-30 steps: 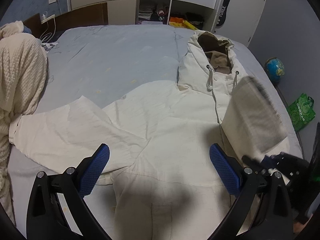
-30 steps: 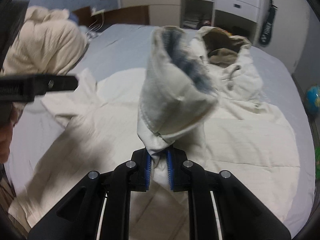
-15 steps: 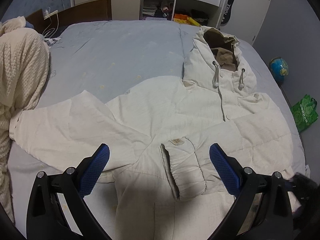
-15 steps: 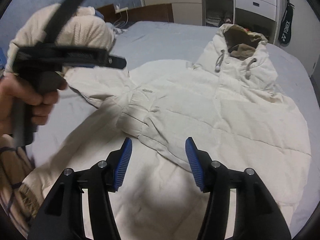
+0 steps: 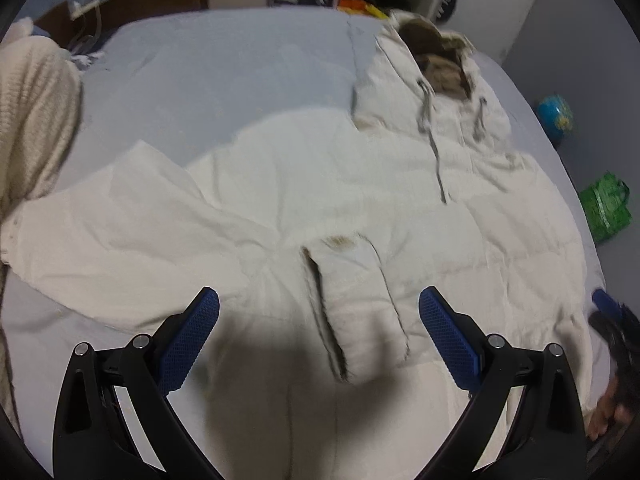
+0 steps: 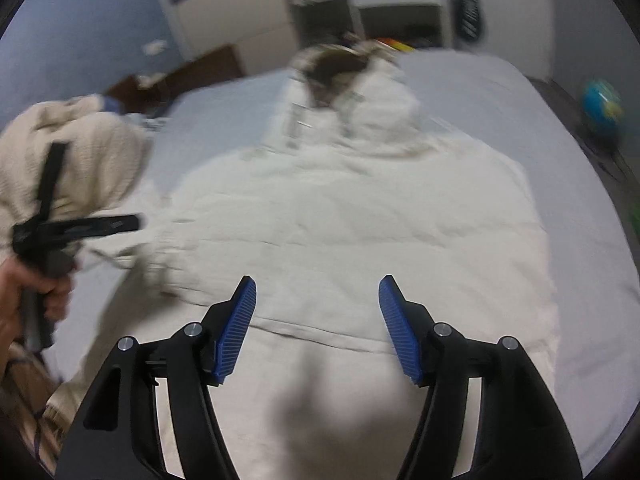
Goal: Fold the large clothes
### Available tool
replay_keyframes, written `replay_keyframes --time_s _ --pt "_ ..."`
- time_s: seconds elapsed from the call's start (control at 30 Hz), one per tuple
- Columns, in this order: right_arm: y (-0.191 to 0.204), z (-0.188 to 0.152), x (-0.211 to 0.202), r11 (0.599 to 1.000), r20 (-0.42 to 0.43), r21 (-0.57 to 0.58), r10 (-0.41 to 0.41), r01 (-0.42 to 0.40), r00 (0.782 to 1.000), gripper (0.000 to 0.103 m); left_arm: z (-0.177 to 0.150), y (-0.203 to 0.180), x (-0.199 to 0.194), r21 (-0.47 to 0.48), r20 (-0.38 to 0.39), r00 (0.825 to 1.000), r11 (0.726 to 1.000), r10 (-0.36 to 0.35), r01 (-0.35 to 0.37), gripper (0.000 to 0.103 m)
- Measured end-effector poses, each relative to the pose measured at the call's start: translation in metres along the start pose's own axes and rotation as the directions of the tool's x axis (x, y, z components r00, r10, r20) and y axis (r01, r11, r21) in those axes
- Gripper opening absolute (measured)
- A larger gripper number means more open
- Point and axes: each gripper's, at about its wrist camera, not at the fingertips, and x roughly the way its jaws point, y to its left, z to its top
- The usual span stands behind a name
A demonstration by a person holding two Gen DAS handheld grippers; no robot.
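Right gripper (image 6: 316, 328) just let go of sleeve (image 5: 356, 300) (now folded across jacket (image 5: 400, 200)); both grippers' jaws wide open, empty; left sleeve (image 5: 120, 232), 9 o'clock, is next.

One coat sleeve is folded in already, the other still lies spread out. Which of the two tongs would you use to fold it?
Probably the left tongs. They are open, and the spread sleeve lies on their side of the coat. The right tongs, also open, face the coat's body, far from that sleeve.
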Motion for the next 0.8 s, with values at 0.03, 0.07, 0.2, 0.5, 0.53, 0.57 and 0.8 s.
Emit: replay_keyframes --time_s 0.03,0.07,0.2,0.5,0.53,0.57,0.8 --pt "-0.007 0.001 0.003 1.0 -0.007 0.022 -0.019 0.02 1.0 0.06 -0.003 -0.004 0.005 0.022 -0.02 1.0 1.0 -0.004 0.004 0.096" --pt "-0.015 0.002 0.005 0.998 -0.011 0.058 -0.03 0.03 0.999 0.06 -0.004 -0.008 0.009 0.038 -0.033 0.999 0.999 0.0 0.002 0.096" --pt "-0.044 0.003 0.018 0.979 -0.067 0.193 -0.05 0.062 0.996 0.06 -0.02 -0.023 0.037 0.115 -0.15 0.989 0.993 -0.006 0.023 0.065" --pt "-0.063 -0.009 0.042 0.959 -0.189 0.255 -0.079 0.127 0.979 0.061 -0.021 -0.021 0.025 0.145 -0.082 0.996 0.989 -0.019 0.03 0.012" --pt "-0.063 -0.009 0.042 0.959 -0.19 0.253 -0.081 0.129 0.978 0.061 -0.019 -0.016 0.021 0.131 -0.066 0.998 0.991 -0.019 0.027 0.012" --pt "-0.062 -0.01 0.043 0.959 -0.191 0.25 -0.085 0.133 0.978 0.063 -0.018 -0.012 0.018 0.116 -0.061 0.998 0.993 -0.018 0.025 0.012" --pt "-0.056 -0.017 0.053 0.967 -0.23 0.177 -0.138 0.181 0.963 0.069 -0.031 -0.011 0.032 0.157 -0.121 0.992 0.987 0.044 -0.025 0.022"
